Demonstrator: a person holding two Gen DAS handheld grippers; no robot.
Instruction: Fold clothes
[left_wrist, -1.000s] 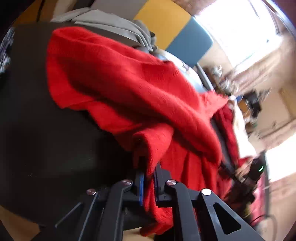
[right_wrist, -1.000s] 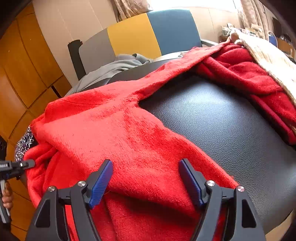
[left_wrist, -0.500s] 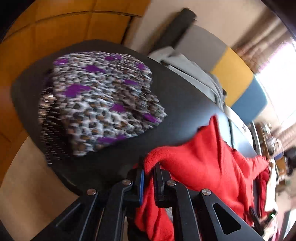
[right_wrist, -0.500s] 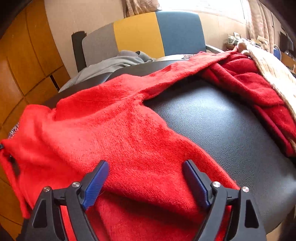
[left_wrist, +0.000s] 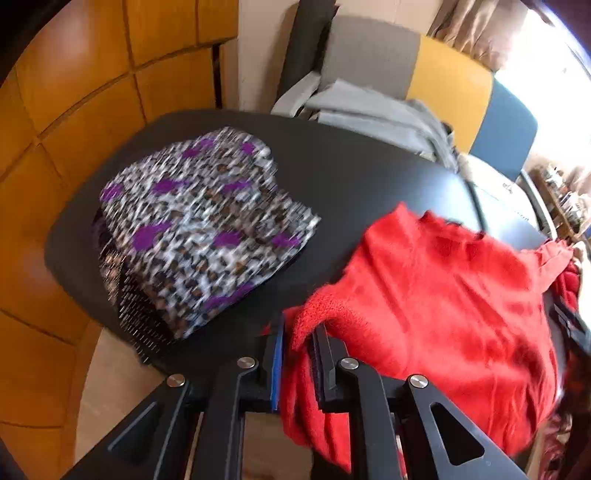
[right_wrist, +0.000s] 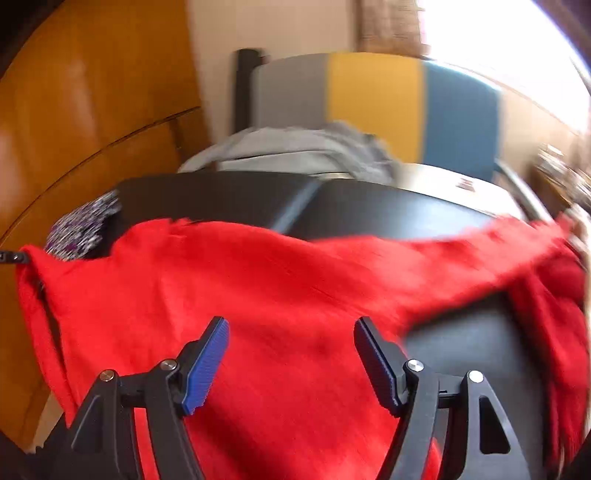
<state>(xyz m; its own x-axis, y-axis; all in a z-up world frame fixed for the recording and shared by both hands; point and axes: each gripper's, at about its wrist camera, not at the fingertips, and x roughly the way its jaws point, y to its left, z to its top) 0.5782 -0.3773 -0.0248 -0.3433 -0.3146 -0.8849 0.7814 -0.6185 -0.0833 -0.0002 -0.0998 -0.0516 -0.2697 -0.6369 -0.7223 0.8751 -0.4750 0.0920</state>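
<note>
While left gripper (left_wrist: 298, 363) jaws ease apart w/ red sweater (left_wrist: 443, 295) edge between, right gripper (right_wrist: 291, 363) is closing, wide, nothing gripped; sweater drapes over black table (left_wrist: 351, 173) near side, right of folded leopard-print cloth (left_wrist: 207, 229).

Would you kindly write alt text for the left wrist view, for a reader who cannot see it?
The left gripper, its jaws opening, has an edge of a red sweater between its fingers over a black table. A folded leopard-print garment with purple spots lies to the left, grey clothing behind.
</note>
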